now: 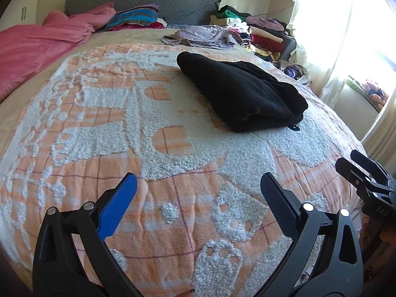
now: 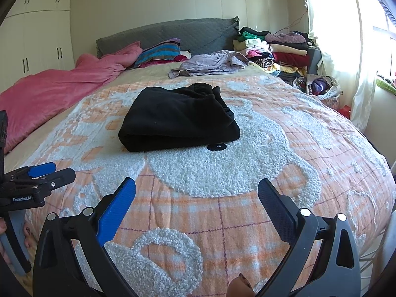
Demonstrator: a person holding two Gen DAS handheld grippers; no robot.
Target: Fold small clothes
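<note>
A black garment [image 1: 242,94] lies folded into a thick rectangle on the orange and white blanket [image 1: 173,148]; it also shows in the right wrist view [image 2: 180,118], on the blanket [image 2: 222,173]. My left gripper [image 1: 198,183] is open and empty, held above the blanket well short of the garment. My right gripper [image 2: 196,185] is open and empty, also short of the garment. The right gripper shows at the right edge of the left wrist view [image 1: 366,173]. The left gripper shows at the left edge of the right wrist view [image 2: 42,175].
A crumpled lilac garment [image 2: 212,63] lies further back on the bed. A stack of folded clothes [image 2: 277,49] sits at the back right by the grey headboard [image 2: 168,34]. A pink duvet [image 2: 54,84] and striped pillow [image 2: 160,52] lie left. Curtain and window are right.
</note>
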